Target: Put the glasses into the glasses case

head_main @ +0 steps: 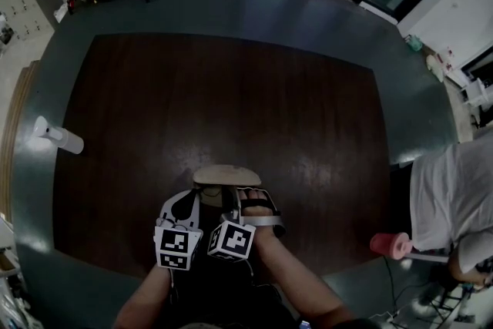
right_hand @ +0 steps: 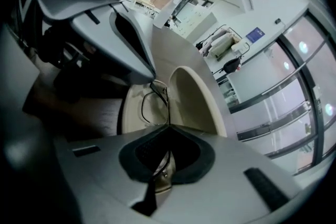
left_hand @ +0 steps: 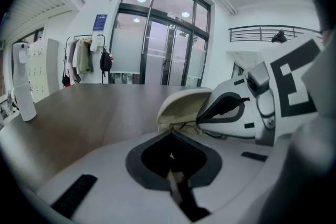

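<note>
The cream glasses case (head_main: 227,176) lies open near the table's front edge, its lid (right_hand: 191,102) raised. Thin dark wire glasses (right_hand: 149,105) hang over the case's open tray. My right gripper (right_hand: 168,128) is shut on them, and one thin arm of the glasses runs back between its jaws. My left gripper (left_hand: 170,132) is shut, its tips at the case's rim (left_hand: 184,105) right beside the wire frame; I cannot tell whether it pinches the frame. In the head view both grippers (head_main: 192,200) (head_main: 250,200) sit side by side just in front of the case.
A white bottle (head_main: 58,136) stands at the table's left edge. At the right, off the dark wooden table (head_main: 231,104), are a pink roll (head_main: 391,245) and a person in white (head_main: 454,196). A coat rack (left_hand: 84,60) stands beyond the far end.
</note>
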Tool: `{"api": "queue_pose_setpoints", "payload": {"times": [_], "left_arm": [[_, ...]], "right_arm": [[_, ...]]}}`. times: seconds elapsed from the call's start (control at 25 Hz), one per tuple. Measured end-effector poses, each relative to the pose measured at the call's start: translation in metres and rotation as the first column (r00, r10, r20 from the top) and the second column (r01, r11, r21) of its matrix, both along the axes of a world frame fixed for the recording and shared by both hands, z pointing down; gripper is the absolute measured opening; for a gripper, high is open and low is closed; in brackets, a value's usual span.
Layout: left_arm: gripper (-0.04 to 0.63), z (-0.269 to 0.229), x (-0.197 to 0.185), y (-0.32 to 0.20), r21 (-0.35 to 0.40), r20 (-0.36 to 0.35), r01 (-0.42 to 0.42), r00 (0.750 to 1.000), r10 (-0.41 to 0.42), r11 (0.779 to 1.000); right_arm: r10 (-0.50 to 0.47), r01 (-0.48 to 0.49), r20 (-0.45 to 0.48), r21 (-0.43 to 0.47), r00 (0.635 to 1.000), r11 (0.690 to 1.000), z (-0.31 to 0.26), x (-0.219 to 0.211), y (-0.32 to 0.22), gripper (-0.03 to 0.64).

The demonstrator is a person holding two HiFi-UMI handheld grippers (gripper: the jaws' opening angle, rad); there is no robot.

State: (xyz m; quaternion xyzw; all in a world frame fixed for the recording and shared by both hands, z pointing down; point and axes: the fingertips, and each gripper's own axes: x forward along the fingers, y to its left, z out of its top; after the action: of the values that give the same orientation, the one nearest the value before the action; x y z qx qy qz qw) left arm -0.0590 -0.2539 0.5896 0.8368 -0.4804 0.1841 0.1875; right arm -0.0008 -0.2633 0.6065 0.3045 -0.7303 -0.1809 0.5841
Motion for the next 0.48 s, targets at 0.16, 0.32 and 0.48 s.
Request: {"api": "queue_pose_setpoints", "payload": {"times": [0.16, 0.32, 0.48], "left_arm": [[0.006, 0.0001, 0.0018, 0.002, -0.002, 0.016, -0.021, 1.0, 0.021, 1.0], [0.006, 0.003, 0.0039, 0.002, -0.009, 0.018, -0.029, 0.999, 0.029, 1.0], [0.006, 0.0035, 0.0026, 0.0025, -0.008, 0.023, -0.025, 0.999, 0.025, 1.0]], "right_arm": [[-0.029, 0.031, -0.032, 0.06, 0.999, 0.998, 0.0015, -0.0017, 0.005, -0.012], [-0.011, 0.011, -0.003, 0.095, 1.0, 0.995, -0.0041, -0.0018, 0.0003, -0.012], [-0.003, -0.002, 0.06, 0.075, 0.998, 0.997, -0.0051, -0.0057, 0.0027, -0.002]]}}
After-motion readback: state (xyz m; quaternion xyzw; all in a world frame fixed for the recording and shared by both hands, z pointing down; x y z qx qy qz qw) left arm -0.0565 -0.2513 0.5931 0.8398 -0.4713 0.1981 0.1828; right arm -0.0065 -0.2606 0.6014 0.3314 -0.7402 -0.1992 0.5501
